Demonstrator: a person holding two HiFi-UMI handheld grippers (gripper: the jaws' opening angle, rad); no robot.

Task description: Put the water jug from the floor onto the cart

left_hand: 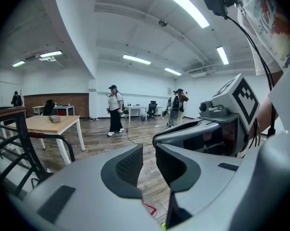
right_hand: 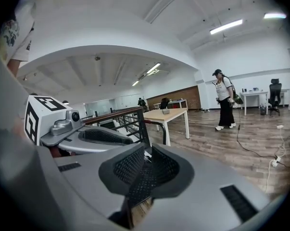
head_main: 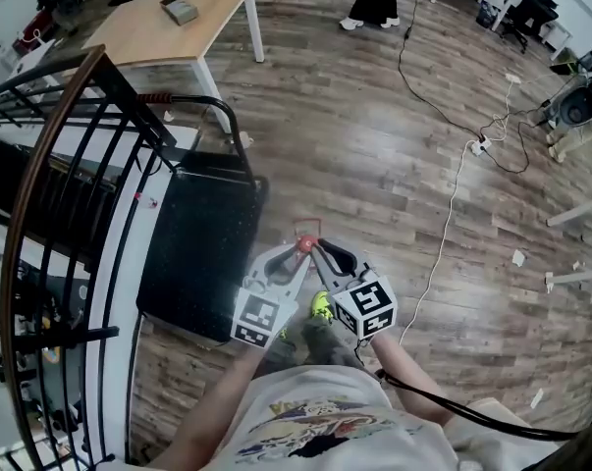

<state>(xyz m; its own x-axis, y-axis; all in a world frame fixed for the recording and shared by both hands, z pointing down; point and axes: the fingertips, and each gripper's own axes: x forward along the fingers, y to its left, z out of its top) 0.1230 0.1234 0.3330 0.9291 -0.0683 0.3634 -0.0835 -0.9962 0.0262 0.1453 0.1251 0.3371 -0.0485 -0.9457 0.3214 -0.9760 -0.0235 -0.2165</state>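
Note:
No water jug shows in any view. The cart (head_main: 199,253), a black flat platform with a dark curved push handle (head_main: 205,106), stands on the wooden floor just left of both grippers. My left gripper (head_main: 294,253) and right gripper (head_main: 321,253) are held side by side, tips nearly meeting over a small red mark on the floor (head_main: 305,232). In the left gripper view the left gripper (left_hand: 148,165) has a narrow gap between its jaws with only floor behind it. In the right gripper view the right gripper (right_hand: 147,170) has its pads together and holds nothing.
A black stair railing with a brown rail (head_main: 50,155) runs along the left beside the cart. A wooden table (head_main: 173,23) stands beyond it. White and black cables (head_main: 453,194) trail across the floor at right. A person (left_hand: 115,112) walks far off.

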